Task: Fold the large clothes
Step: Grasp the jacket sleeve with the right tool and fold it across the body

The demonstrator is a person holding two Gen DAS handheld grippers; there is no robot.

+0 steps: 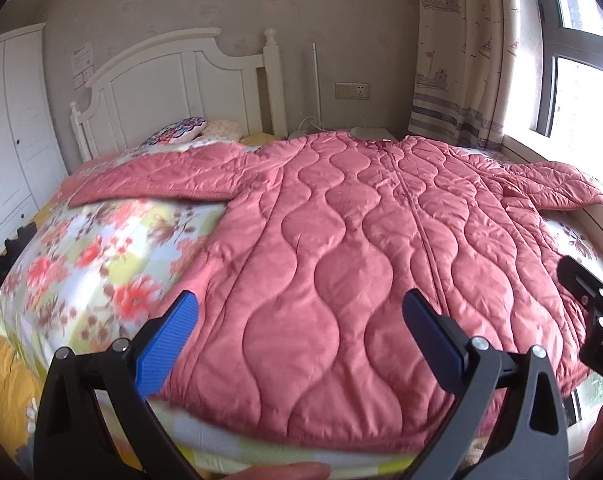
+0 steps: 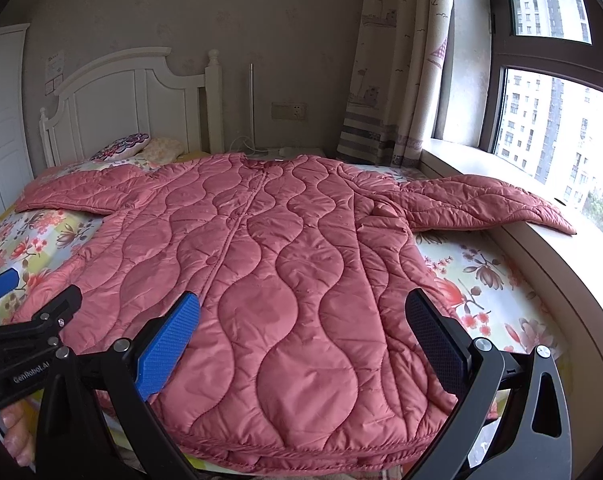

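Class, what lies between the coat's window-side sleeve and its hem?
Bare floral bedsheet, seen in the right wrist view, between the pink quilted coat's sleeve and hem.

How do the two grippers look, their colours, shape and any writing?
Both the left gripper and the right gripper have black angular frames with silver bolts and flat blue textured pads. The right-wrist view shows white "GenRobot.AI" lettering on the left one's black body.

Left gripper: black angular frame, silver screws behind each finger, textured blue pads on inner faces. Right gripper: identical build. "GenRobot.AI" lettering on the left gripper's body.
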